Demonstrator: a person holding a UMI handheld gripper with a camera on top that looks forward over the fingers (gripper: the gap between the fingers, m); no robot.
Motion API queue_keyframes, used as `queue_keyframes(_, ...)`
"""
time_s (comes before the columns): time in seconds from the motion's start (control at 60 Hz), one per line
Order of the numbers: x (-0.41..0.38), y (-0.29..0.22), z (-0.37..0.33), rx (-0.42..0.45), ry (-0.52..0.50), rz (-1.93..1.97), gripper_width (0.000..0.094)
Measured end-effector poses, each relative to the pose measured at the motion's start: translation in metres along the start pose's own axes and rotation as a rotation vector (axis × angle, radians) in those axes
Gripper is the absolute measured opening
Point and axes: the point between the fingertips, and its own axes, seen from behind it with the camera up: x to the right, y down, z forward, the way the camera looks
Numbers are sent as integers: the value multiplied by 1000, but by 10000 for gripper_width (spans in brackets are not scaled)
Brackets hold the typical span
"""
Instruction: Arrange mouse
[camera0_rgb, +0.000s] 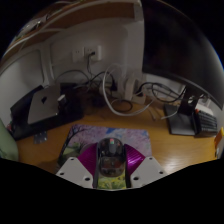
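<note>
A dark grey mouse (110, 157) sits between my gripper's (111, 165) fingers, with a magenta pad pressed against each of its sides. The gripper is shut on the mouse. Under and just beyond it lies a colourful floral mouse pad (84, 141) on the wooden desk (175, 148). I cannot tell whether the mouse rests on the pad or is held just above it.
A grey laptop-like device (38, 106) stands at the back left. Tangled cables (122, 96) run along the wall behind the mouse pad. A dark box with stacked items (196, 116) sits at the back right.
</note>
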Motion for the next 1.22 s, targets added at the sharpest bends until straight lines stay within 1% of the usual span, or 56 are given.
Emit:
queue_keyframes(0.083, -11, 22, 10, -37, -9, -5, 387)
queue_keyframes(0.1, -14, 25, 11, -40, -15, -5, 418)
queue_keyframes(0.15, -15, 26, 13, -22, -16, -14, 458)
queue_keyframes(0.217, -18, 30, 12, -36, -23, -29, 547)
queue_keyframes(0.3, -20, 29, 7, -46, -39, -3, 881)
queue_keyframes(0.317, -18, 28, 4, -48, -35, 3, 845)
queue_keyframes(0.333, -15, 27, 1, -47, -29, 9, 828)
queue_keyframes(0.4, -3, 18, -19, -41, -8, 25, 865)
queue_keyframes(0.6, 44, -2, -131, -39, 49, 64, 854)
queue_keyframes(0.7, 69, 8, -186, -64, 71, 90, 857)
queue_keyframes(0.817, 104, 27, -235, -96, 135, 116, 858)
queue_keyframes(1.0, 142, 43, -275, -75, 172, 106, 866)
queue_keyframes(1.15, 155, 56, -292, -73, 178, 106, 862)
queue_keyframes(1.217, 154, 61, -299, -77, 161, 104, 864)
